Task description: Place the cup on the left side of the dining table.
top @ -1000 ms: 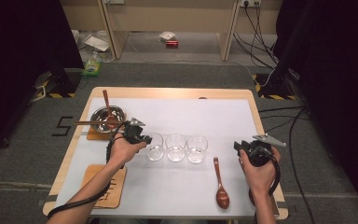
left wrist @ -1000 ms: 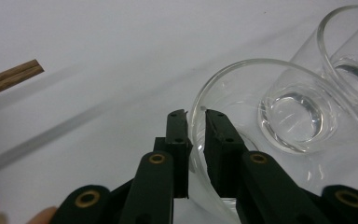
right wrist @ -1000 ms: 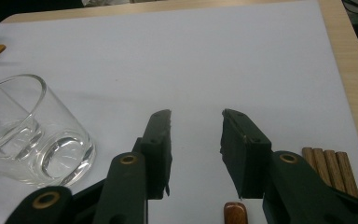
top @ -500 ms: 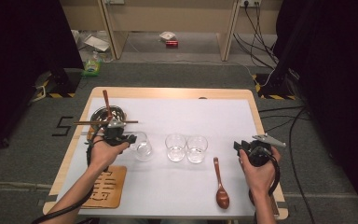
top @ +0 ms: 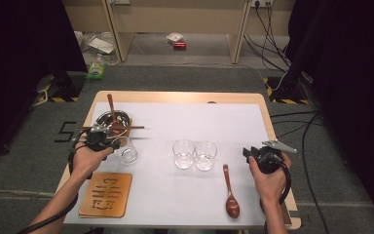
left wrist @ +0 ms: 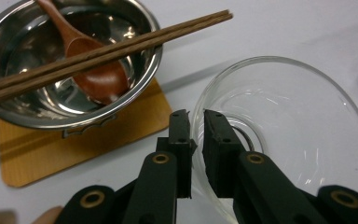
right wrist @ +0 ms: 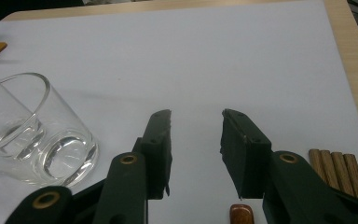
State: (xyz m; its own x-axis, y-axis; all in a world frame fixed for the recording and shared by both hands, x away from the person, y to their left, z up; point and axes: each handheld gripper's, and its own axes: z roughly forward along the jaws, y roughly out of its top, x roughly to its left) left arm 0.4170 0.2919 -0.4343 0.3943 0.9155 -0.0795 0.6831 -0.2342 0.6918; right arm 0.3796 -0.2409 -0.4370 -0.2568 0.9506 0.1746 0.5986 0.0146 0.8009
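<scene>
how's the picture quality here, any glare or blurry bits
High view: even light on the table, dark curtains at the sides. Left gripper view: glare on the steel bowl; the glass rim is soft. Right gripper view: sharp on the jaws, highlights in the near glass.

Clear glass tumbler (top: 126, 150), empty, upright; rim pinched between jaws; near the table's left edge.

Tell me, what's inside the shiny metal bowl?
A wooden spoon lies in the bowl. Two chopsticks rest across the rim and hide part of the spoon's handle.
</scene>
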